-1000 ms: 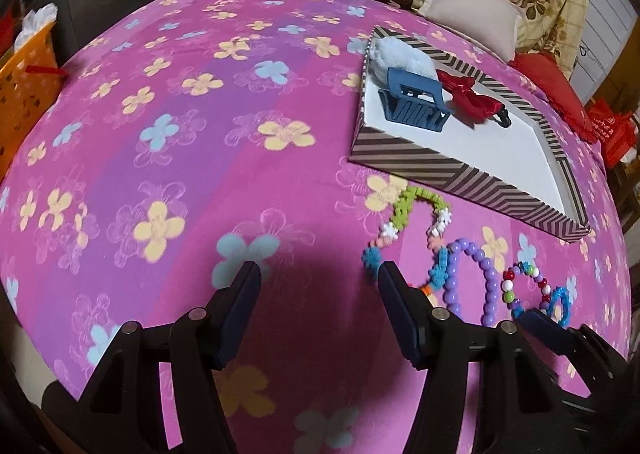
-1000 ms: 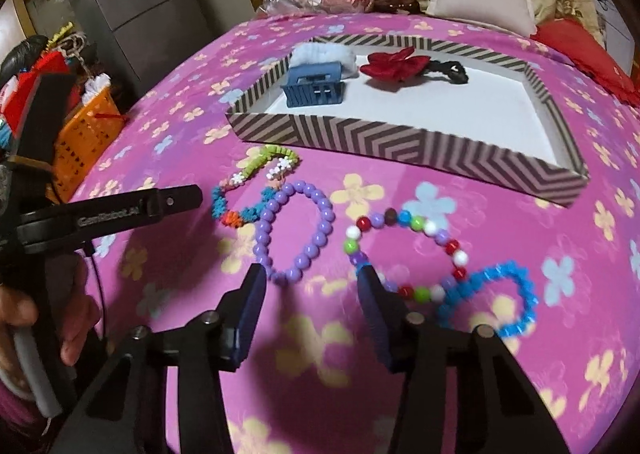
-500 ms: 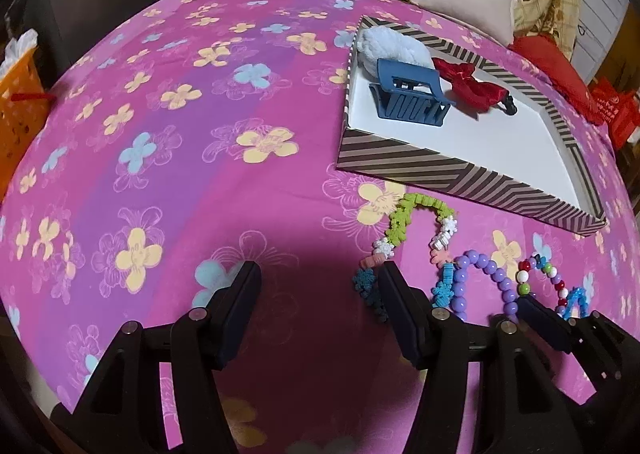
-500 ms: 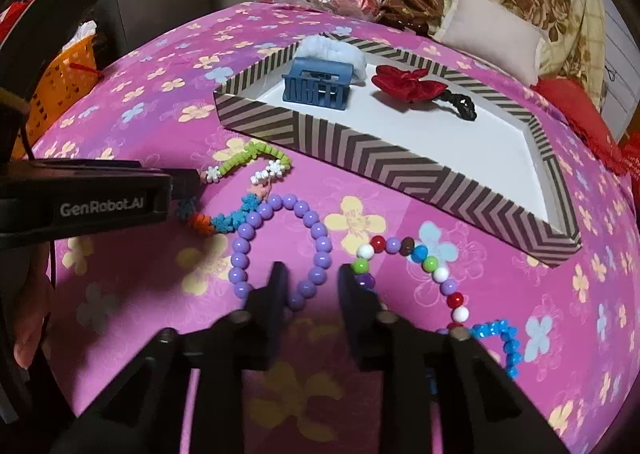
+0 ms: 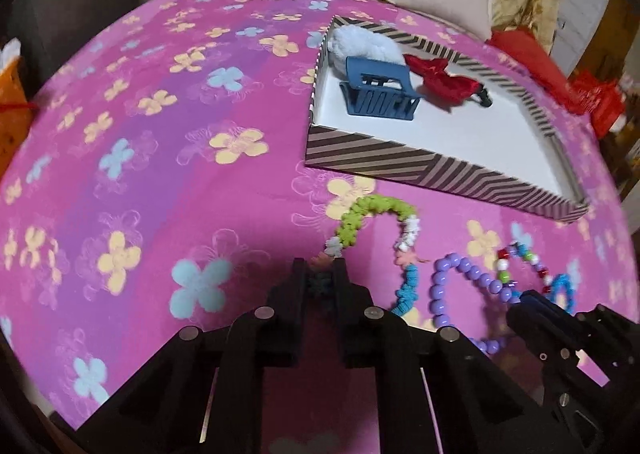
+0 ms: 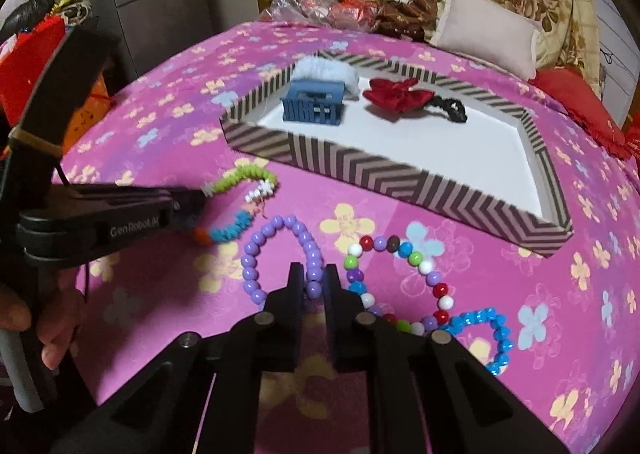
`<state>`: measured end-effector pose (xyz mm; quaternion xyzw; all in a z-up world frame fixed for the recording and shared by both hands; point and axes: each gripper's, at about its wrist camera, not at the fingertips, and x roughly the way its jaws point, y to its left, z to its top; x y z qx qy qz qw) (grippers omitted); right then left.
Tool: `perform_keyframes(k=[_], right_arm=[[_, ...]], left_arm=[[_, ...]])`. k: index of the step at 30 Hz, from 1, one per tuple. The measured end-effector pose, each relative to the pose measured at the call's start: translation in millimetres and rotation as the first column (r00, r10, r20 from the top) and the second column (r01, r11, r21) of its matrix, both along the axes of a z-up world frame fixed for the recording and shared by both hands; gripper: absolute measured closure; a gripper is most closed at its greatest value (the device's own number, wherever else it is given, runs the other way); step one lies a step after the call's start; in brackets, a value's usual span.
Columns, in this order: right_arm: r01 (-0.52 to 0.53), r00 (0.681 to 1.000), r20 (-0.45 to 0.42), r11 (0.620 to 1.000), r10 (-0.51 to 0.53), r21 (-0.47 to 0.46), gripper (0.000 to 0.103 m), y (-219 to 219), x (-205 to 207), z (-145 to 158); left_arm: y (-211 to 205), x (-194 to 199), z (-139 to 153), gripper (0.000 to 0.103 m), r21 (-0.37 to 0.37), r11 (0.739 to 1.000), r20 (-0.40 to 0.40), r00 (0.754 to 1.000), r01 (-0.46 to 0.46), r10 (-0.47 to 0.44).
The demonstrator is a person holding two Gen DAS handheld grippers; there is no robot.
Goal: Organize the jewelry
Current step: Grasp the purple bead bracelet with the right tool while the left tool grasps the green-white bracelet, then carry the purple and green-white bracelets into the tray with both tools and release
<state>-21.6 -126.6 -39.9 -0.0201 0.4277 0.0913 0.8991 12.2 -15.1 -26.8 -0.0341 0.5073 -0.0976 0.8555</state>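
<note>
My left gripper (image 5: pixel 319 274) is shut on the near end of a multicolour flower-bead bracelet (image 5: pixel 378 209), which also shows in the right wrist view (image 6: pixel 244 177). My right gripper (image 6: pixel 313 278) is shut on a purple bead bracelet (image 6: pixel 280 230), also seen in the left wrist view (image 5: pixel 460 274). A mixed-colour bead bracelet (image 6: pixel 404 250) and a blue bead bracelet (image 6: pixel 496 334) lie to its right. A striped tray (image 6: pixel 400 177) behind holds a blue hair claw (image 6: pixel 314 105), a white fluffy scrunchie (image 6: pixel 324 69) and a red bow tie (image 6: pixel 400 97).
Everything lies on a pink flowered bedspread (image 5: pixel 160 133). Pillows (image 6: pixel 488 33) and plastic bags (image 6: pixel 320 5) sit at the far edge. An orange basket (image 5: pixel 12 109) stands off the left side.
Both grippers have closed: the left on the flower-bead bracelet, the right on the purple bead bracelet. Both moved forward a little toward the tray.
</note>
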Motion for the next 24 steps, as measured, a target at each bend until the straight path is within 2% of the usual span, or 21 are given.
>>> perform_keyframes(k=[9,24], right_arm=[[-0.005,0.999,0.033,0.999,0.004,0.034,0.093,-4.4,-2.3,21.6],[-0.038,0.996,0.084,0.999,0.038,0.004,0.094,0.4,-3.1,49.9]], left_arm=[[-1.7,-12.9,27.0,0.093,-0.009,1.000,0.063,0.998,0.022,-0.021],[-11.2,-18.6,60.4,0.093,0.020,0.999,0.123,0.991,0.048,-0.050]])
